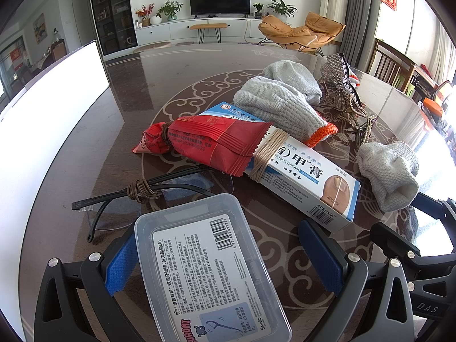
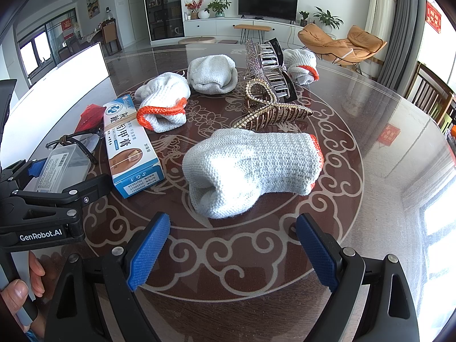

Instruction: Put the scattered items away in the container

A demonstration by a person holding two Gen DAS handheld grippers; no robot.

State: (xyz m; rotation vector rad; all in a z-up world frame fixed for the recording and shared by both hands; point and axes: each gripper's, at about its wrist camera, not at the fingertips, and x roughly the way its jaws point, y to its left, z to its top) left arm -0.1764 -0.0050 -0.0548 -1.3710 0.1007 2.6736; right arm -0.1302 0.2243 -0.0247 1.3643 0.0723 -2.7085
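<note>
My left gripper (image 1: 218, 245) is open around a clear plastic floss-pick box (image 1: 208, 270); the box touches the left pad, with a gap to the right pad (image 1: 322, 256). Ahead lie glasses (image 1: 114, 202) wound with cord, a red snack packet (image 1: 211, 142) and a blue-white nail cream box (image 1: 299, 176) with bands around it. My right gripper (image 2: 232, 250) is open and holds nothing, just short of a rolled grey glove (image 2: 250, 171) with an orange cuff. Three more rolled gloves (image 2: 164, 102) and rhinestone hair clips (image 2: 270, 91) lie farther back.
A bright white flat-sided container (image 1: 51, 108) stands at the table's left edge. The round dark glass-topped table (image 2: 384, 131) is bare on its right half. A hand (image 2: 20, 290) holds the left gripper's handle. Wooden chairs stand beyond the right rim.
</note>
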